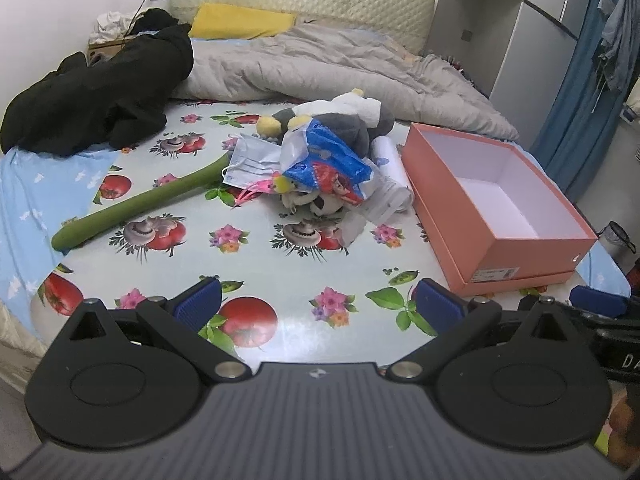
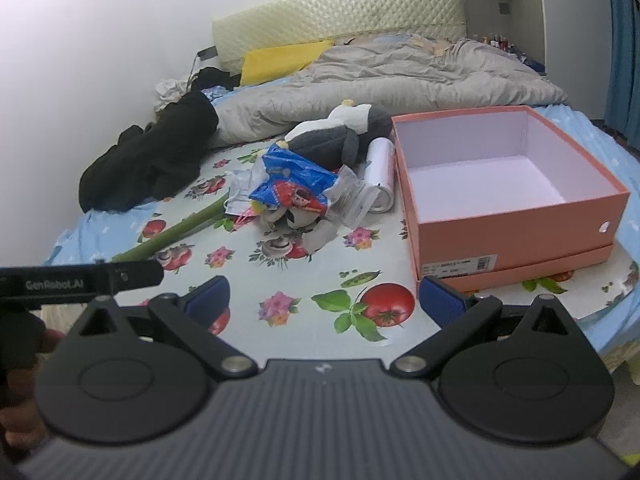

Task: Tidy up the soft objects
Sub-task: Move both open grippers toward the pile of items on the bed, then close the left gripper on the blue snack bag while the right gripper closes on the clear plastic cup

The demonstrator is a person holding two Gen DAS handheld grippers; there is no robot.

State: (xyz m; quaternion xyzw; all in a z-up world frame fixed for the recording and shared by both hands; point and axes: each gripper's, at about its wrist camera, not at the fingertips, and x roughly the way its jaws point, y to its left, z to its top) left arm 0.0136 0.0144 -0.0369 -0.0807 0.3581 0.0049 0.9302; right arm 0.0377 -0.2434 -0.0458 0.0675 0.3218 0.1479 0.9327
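Observation:
A pile of soft things lies on the flowered tablecloth: a grey and white plush penguin, a blue printed plastic bag, a face mask, a small panda plush, a long green plush stalk and a white roll. An open, empty pink shoe box stands right of the pile. My left gripper is open and empty, well short of the pile. My right gripper is open and empty near the box's front corner.
A black garment lies at the left. A grey quilt and a yellow pillow lie behind the pile. The other gripper's body shows at the left edge of the right wrist view.

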